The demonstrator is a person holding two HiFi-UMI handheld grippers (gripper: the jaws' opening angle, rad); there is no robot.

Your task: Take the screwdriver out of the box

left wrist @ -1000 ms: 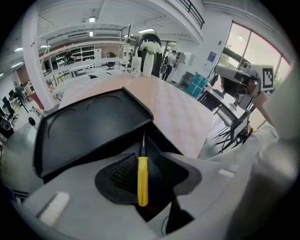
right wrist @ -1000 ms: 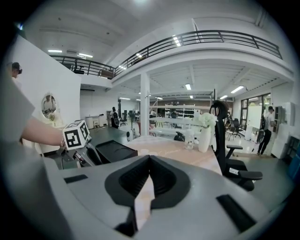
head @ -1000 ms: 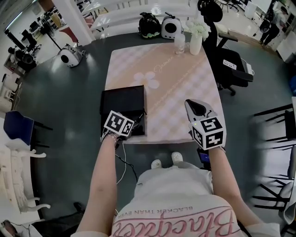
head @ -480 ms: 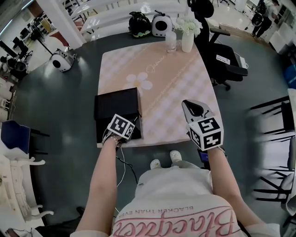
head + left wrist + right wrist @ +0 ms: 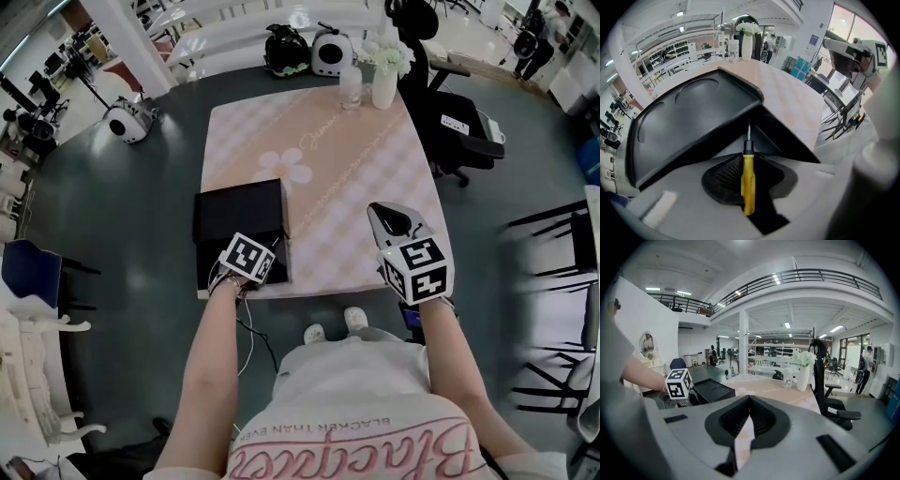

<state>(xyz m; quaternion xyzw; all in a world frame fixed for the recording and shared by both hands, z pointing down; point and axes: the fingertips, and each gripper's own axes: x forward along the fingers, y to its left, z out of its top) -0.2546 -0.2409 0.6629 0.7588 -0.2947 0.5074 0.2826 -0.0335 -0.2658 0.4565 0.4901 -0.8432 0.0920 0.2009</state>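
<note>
The black box point(image 5: 240, 214) lies open at the near left corner of the pink checked table point(image 5: 356, 178). My left gripper point(image 5: 265, 269) points steeply down into it under its marker cube. In the left gripper view the yellow-handled screwdriver point(image 5: 748, 180) lies lengthwise between the jaws of the left gripper point(image 5: 749, 173), its metal tip pointing at the box's inner corner point(image 5: 759, 101). The jaws have just been closing and now press on the handle. My right gripper point(image 5: 394, 219) hovers over the near right of the table, its tips together and nothing between them in the right gripper view point(image 5: 748, 420).
At the table's far edge stand a white vase of flowers point(image 5: 385, 82) and a glass jar point(image 5: 351, 89). A black office chair point(image 5: 466, 131) is to the right of the table. Bags point(image 5: 286, 49) sit on the floor beyond it.
The left gripper has sunk lower into the box. The right gripper has stayed where it was.
</note>
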